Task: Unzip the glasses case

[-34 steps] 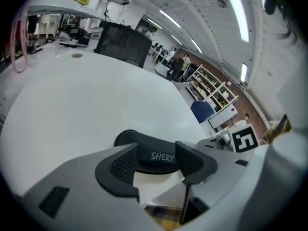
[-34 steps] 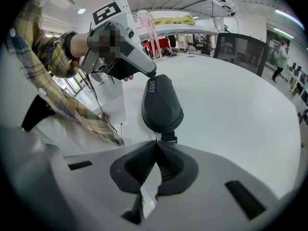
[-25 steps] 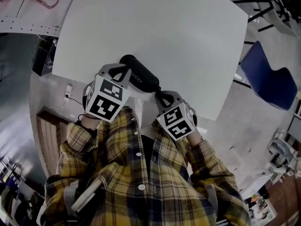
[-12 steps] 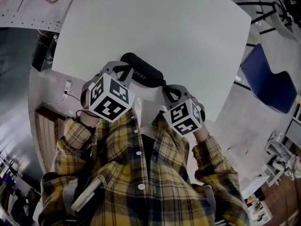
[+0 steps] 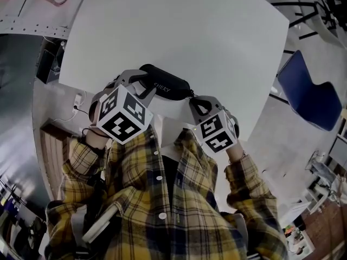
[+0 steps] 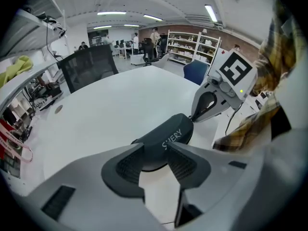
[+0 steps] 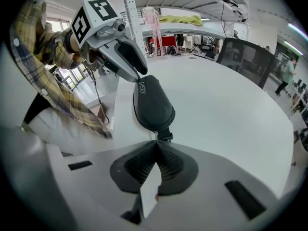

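A black glasses case (image 5: 165,84) with white lettering lies near the front edge of the white table (image 5: 179,31). My left gripper (image 5: 142,83) stands at its left end. In the left gripper view the case (image 6: 166,138) has its near end between the spread pads of that gripper (image 6: 155,149), whose jaws have just been opening. My right gripper (image 5: 194,98) is at the case's right end. In the right gripper view its jaws (image 7: 157,144) meet on the small zipper pull (image 7: 163,136) at the tip of the case (image 7: 151,105).
The case lies close to the table's near edge, right in front of the person's plaid shirt (image 5: 162,199). A blue chair (image 5: 306,91) stands to the right of the table. A black office chair (image 6: 89,66) stands at the far side.
The left gripper has rolled and its jaws have spread from the case's left end. The right gripper has shifted a little right and away with the zipper pull.
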`<state>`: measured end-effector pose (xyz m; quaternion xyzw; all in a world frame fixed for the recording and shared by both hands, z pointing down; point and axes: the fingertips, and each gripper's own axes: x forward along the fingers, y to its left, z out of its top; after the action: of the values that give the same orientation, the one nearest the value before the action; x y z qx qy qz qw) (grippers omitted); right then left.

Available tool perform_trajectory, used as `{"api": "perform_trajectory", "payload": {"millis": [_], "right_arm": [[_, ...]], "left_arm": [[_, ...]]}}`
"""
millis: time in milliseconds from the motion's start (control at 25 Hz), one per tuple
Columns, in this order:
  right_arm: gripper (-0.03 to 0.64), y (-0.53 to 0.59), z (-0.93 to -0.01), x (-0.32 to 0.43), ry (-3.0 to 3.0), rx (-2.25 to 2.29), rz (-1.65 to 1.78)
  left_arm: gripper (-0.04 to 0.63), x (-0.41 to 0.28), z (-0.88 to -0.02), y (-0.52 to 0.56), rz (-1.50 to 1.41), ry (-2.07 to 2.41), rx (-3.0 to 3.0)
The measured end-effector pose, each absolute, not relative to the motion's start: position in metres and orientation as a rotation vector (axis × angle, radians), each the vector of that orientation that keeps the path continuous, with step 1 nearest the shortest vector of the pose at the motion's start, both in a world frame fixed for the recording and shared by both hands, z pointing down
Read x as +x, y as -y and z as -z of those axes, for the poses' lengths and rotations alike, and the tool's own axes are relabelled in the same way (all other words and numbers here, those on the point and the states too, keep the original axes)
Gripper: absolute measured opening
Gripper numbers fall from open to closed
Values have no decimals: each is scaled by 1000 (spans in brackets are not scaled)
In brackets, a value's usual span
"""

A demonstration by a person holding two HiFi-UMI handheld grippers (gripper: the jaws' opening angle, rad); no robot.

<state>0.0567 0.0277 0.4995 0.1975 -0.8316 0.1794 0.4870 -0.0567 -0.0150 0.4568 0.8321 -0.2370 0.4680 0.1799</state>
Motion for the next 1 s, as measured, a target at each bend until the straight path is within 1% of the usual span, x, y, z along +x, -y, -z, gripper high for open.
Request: {"api": "perform_trajectory", "payload": {"millis": [40, 120, 200, 280, 640, 1000], "right_arm": [[-2, -26, -499, 58, 2022, 486, -437], [-2, -25, -499, 60, 2021, 492, -438], [-2, -25, -499, 62, 2020, 495, -442], [-2, -25, -499, 64, 2020, 497, -450], [-2, -31, -502, 64, 2026, 496, -483], [-2, -23, -503, 70, 2013, 472, -455]], "left_arm": [[130, -53, -453, 14, -1320, 645, 2373], [158, -43, -448, 11, -1347, 571, 2436], [204, -31, -448, 6, -1426, 471, 2497], [222, -20, -451, 3, -1496, 389, 2541], [232, 10, -468, -6, -1663, 110, 2633], [230, 12, -469, -7, -1566, 99, 2703]]}}
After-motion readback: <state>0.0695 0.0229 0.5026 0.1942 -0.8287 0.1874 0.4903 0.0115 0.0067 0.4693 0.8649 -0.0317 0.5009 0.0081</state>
